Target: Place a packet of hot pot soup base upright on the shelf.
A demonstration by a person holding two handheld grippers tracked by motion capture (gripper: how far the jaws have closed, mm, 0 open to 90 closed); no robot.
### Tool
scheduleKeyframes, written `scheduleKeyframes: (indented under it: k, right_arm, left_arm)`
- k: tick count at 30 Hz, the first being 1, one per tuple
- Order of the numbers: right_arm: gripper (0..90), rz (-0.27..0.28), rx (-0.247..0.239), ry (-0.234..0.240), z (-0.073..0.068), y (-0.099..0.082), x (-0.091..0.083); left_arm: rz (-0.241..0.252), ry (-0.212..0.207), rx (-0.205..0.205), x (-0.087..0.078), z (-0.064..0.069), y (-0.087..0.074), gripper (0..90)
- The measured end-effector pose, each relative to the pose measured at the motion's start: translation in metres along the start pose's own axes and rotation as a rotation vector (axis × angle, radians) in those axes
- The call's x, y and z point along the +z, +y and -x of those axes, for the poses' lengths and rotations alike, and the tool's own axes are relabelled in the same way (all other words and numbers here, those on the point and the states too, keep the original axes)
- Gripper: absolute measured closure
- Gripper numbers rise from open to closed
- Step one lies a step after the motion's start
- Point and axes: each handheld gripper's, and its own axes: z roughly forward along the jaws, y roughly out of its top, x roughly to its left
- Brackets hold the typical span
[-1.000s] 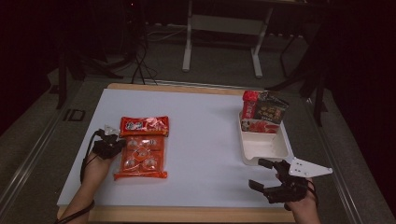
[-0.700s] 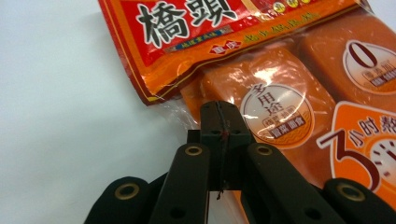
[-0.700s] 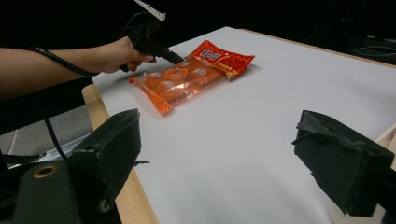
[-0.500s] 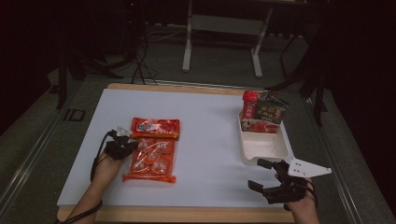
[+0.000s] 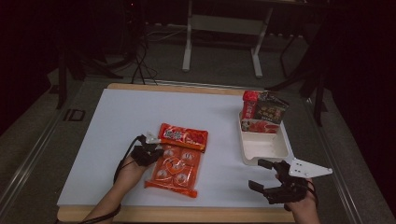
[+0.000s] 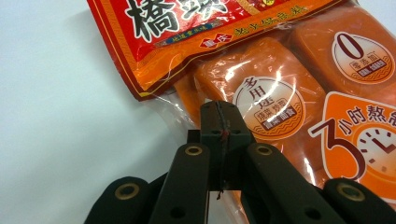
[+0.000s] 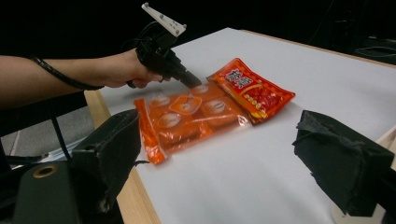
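**A soft, slick bag dragged by its edge**

Our left gripper (image 5: 152, 151) has its jaws fully closed on the clear film at the edge of the orange packet (image 5: 175, 170), and in the left gripper view the tips meet on that transparent margin just beside the first orange block. Our right gripper (image 5: 266, 175) hovers near the front right of the white table (image 5: 112, 121) with its jaws spread wide and nothing between them, well apart from the packet.

We judge the packet to be light to moderate in weight, floppy between its blocks and stiff only where each block sits. The plastic is glossy and throws back highlights, so we expect it to slide easily over the table and to slip from a weak pinch. The flat sealed margin is the sensible place to grip; the blocks themselves are too broad and could crumble under pressure.

It lies flat near the front left-centre of the table. It is a clear bag with orange trim, holding several orange blocks with round white labels. A smaller red packet (image 5: 183, 136) with white characters overlaps its far end. To the right, a white tray (image 5: 264, 147) holds more upright packets at its far end
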Motion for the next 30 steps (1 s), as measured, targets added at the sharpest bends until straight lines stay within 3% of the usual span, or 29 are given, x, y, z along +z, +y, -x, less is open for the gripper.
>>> scheduleKeyframes:
  k: [4, 8, 16, 20, 28, 30]
  right_arm:
    - [14.3, -0.002, -0.001, 0.0, 0.0, 0.0, 0.0]
    - [14.3, 0.001, 0.002, -0.002, 0.0, 0.0, 0.0]
    - [14.3, 0.001, -0.002, 0.002, 0.0, 0.0, 0.0]
    - [14.3, 0.002, -0.002, -0.001, -0.001, 0.001, 0.0]
    - [14.3, -0.003, -0.004, 0.001, -0.001, 0.0, 0.001]
    - [14.3, -0.003, -0.006, 0.001, -0.002, 0.001, 0.002]
  left_arm:
    - [-0.006, -0.014, 0.032, 0.002, 0.01, 0.003, 90.0]
    - [-0.003, -0.033, 0.005, -0.004, 0.007, -0.001, 90.0]
    - [-0.038, -0.056, 0.03, -0.024, 0.018, -0.022, 90.0]
    - [-0.041, -0.062, 0.015, -0.03, 0.024, -0.031, 90.0]
    - [-0.052, -0.09, 0.001, -0.033, 0.034, -0.036, 90.0]
    - [-0.05, -0.088, 0.014, -0.033, 0.038, -0.036, 90.0]
